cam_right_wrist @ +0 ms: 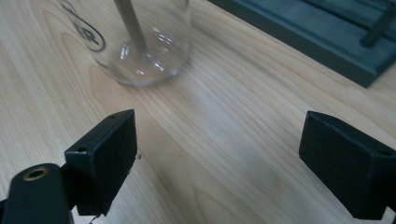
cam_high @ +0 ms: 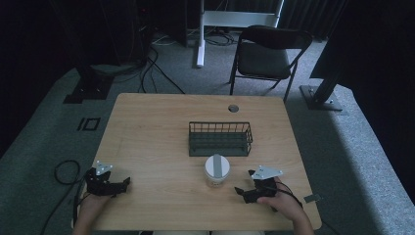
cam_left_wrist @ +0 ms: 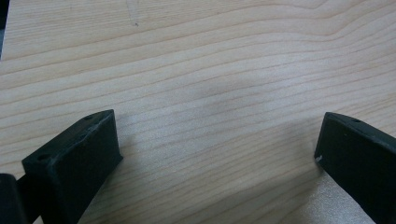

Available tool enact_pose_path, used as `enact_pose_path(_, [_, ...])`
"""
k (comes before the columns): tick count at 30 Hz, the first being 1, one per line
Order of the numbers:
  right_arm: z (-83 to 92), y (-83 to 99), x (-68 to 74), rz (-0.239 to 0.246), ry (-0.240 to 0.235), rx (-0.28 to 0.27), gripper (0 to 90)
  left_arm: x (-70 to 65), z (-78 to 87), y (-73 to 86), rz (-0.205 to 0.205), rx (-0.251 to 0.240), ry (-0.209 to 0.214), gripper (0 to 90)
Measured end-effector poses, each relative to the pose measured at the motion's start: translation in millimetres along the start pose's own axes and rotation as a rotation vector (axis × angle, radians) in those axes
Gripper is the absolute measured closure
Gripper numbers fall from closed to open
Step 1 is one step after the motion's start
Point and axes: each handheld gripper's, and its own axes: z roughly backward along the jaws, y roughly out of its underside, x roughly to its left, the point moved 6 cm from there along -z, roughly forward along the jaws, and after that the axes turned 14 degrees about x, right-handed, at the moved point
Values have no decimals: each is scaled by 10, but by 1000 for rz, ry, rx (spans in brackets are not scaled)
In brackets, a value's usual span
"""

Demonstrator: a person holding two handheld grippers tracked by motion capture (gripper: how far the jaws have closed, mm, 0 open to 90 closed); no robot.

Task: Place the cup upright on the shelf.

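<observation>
Wooden table (cam_high: pixel 161 127); wire basket (cam_high: pixel 220 138) mid-table; clear plastic cup (cam_high: pixel 217 170) just in front of it.
Right gripper (cam_high: pixel 246 191) beside cup, jaws spread, empty; left gripper (cam_high: pixel 119 186) well apart, also spread; cup likely light, thin-walled, slippery; grip low on wall, gently.

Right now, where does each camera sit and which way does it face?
High view: above the person's side, looking forward and down on the table, basket and cup; both hands and grippers show.
Left gripper view: on the left gripper, facing bare wood between open jaws.
Right gripper view: on the right gripper, facing the cup and basket, as the high view does.
</observation>
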Motion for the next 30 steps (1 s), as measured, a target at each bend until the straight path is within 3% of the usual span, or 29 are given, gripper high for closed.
enact_pose_path(12, [-92, -209, 184, 49, -60, -38, 111, 0, 0, 0, 0, 0, 0, 1])
enact_pose_path(21, [-165, -331, 266, 78, -77, -56, 111, -1, 1, 1, -1, 1, 1, 1])
enact_pose_path(30, [-216, -455, 329, 75, -95, -94, 111, -1, 1, 1, -1, 1, 1, 1])
